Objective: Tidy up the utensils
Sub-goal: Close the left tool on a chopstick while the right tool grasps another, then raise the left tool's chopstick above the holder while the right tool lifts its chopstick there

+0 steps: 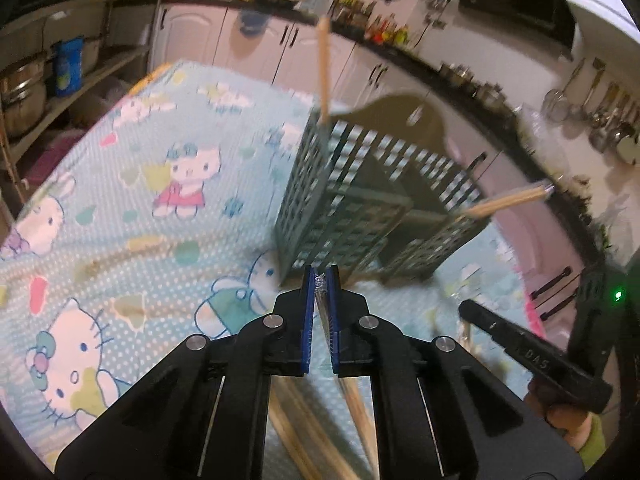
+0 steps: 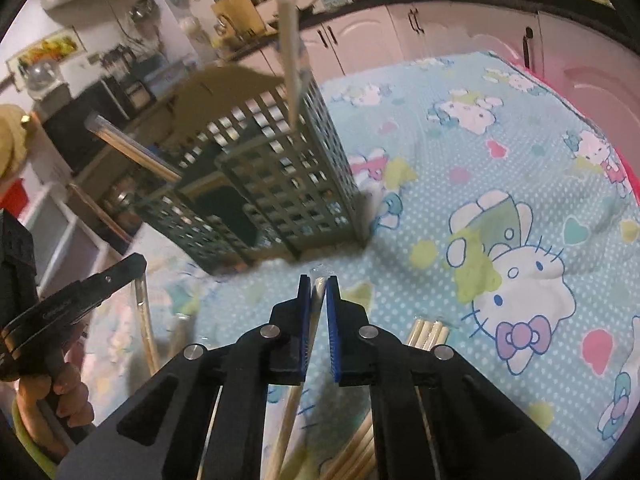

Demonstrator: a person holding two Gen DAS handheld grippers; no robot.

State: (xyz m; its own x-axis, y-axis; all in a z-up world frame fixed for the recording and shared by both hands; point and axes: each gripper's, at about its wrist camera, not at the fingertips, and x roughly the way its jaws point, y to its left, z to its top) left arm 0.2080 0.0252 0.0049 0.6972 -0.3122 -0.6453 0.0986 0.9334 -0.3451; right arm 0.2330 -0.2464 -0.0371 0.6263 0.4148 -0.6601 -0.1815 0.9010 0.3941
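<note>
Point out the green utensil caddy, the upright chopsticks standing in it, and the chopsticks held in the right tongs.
green utensil caddy (image 2: 304, 196): right wrist view, front lattice wall.
upright chopsticks (image 1: 323, 72): left wrist view, mid shaft above the caddy rim.
chopsticks in the right tongs (image 2: 318, 300): right wrist view, wrapped end between the pads.

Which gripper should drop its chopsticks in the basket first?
Probably the right gripper: it clamps wrapped wooden chopsticks, and the green lattice plastic basket stands just ahead. The left gripper also holds a pair, similarly near.
</note>
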